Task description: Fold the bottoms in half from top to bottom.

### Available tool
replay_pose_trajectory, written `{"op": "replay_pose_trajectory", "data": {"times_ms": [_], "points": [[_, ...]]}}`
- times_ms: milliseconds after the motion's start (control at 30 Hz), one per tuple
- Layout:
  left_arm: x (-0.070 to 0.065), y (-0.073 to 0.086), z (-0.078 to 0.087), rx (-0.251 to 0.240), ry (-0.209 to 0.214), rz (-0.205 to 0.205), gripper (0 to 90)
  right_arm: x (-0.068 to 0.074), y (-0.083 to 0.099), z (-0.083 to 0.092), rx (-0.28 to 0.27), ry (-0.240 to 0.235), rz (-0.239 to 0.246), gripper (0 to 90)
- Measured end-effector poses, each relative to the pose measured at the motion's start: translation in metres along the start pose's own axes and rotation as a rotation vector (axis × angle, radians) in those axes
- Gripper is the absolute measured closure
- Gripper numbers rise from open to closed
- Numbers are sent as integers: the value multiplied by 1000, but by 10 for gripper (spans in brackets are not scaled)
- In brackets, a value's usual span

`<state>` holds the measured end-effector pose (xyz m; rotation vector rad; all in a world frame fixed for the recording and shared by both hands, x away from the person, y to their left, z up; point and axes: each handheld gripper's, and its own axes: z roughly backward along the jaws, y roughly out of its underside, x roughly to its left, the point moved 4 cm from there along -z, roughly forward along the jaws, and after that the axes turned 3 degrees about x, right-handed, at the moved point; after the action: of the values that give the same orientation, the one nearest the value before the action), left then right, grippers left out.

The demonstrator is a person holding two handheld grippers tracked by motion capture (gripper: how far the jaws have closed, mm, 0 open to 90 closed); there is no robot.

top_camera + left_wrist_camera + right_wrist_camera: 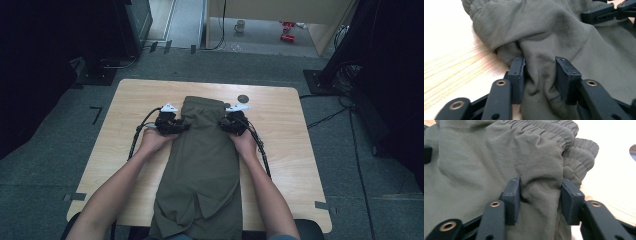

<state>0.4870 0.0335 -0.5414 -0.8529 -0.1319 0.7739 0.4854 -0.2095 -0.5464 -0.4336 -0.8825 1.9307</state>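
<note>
Olive-green trousers (202, 165) hang over the table's (280, 165) near edge at six o'clock and run up its middle to an elastic waistband (202, 101) toward twelve. Left gripper (176, 125), at nine o'clock of the waist end, is clenched on a bunched fold of the cloth's side edge, its pads (517, 75) pressing the fabric from both sides. Right gripper (231, 125), at three o'clock, grasps the opposite edge just below the gathered waistband, with fabric pinched between its pads (571, 200).

Olive trousers (202, 155); folded lengthwise, seemingly
</note>
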Motion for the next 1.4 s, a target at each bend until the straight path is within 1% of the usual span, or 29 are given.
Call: {"op": "replay_pose_trajectory", "data": {"times_ms": [100,167,233,333,433,500,567,600,633,667,700,733,767,833,867,900,933,967,1000,1067,1100,1133,1200,1233,1267,1300,1333,1367,1400], "points": [[-1,1,1,-2,8,13,663,1,0,0,-3,-9,3,627],[-2,3,1,-5,7,4,691,2,0,0,-5,-15,3,665],[-4,3,1,4,9,2,721,3,1,1,-4,-24,7,705],[-5,3,2,12,10,-2,743,3,1,1,-6,-42,2,786],[-5,1,2,23,9,-2,756,3,1,2,-7,-58,-33,824],[-3,-3,1,37,22,19,772,0,1,2,3,-75,-56,841],[-2,-9,0,44,37,43,778,-4,-4,3,37,-88,-90,850],[-1,-12,0,44,42,53,780,-7,-9,6,44,-88,-99,854],[-1,-12,0,44,42,53,781,-7,-9,6,44,-88,-99,854],[0,-21,0,37,43,59,783,-13,-17,10,45,-102,-125,855],[0,-21,0,37,43,59,784,-13,-17,10,45,-102,-125,855],[0,-30,1,37,38,49,784,-16,-21,12,43,-106,-128,856],[1,-40,2,25,32,44,785,-22,-33,18,31,-113,-134,857],[1,-55,5,3,34,43,787,-26,-42,24,-5,-99,-125,857],[1,-60,6,-2,32,34,786,-30,-49,27,12,-101,-131,857],[1,-67,7,-12,30,31,786,-33,-53,29,8,-100,-132,857],[2,-74,9,-26,28,30,787,-36,-60,33,-5,-96,-130,857],[3,-86,14,-51,29,30,787,-38,-66,37,-24,-91,-133,856],[4,-92,17,-60,28,33,787,-41,-77,44,-38,-87,-138,856],[5,-107,25,-90,28,33,787,-43,-92,53,-64,-79,-128,855],[4,-119,33,-125,28,28,787,-44,-99,58,-77,-72,-120,855],[3,-129,42,-157,31,30,787,-44,-111,68,-101,-59,-101,854],[0,-146,59,-226,34,16,787,-43,-133,87,-161,-34,-63,853],[-4,-157,70,-262,33,-11,787,-42,-140,95,-189,-23,-50,853],[-6,-161,76,-277,25,-30,786,-40,-151,108,-235,-7,-28,852],[-6,-161,76,-277,25,-30,786,-39,-156,114,-262,0,-13,850],[-12,-164,88,-304,2,-80,785,-36,-160,122,-289,8,13,849],[-13,-163,89,-299,-7,-92,785,-33,-161,126,-293,16,38,848],[-15,-157,90,-287,-19,-109,784,-31,-159,128,-291,16,53,847]]}}
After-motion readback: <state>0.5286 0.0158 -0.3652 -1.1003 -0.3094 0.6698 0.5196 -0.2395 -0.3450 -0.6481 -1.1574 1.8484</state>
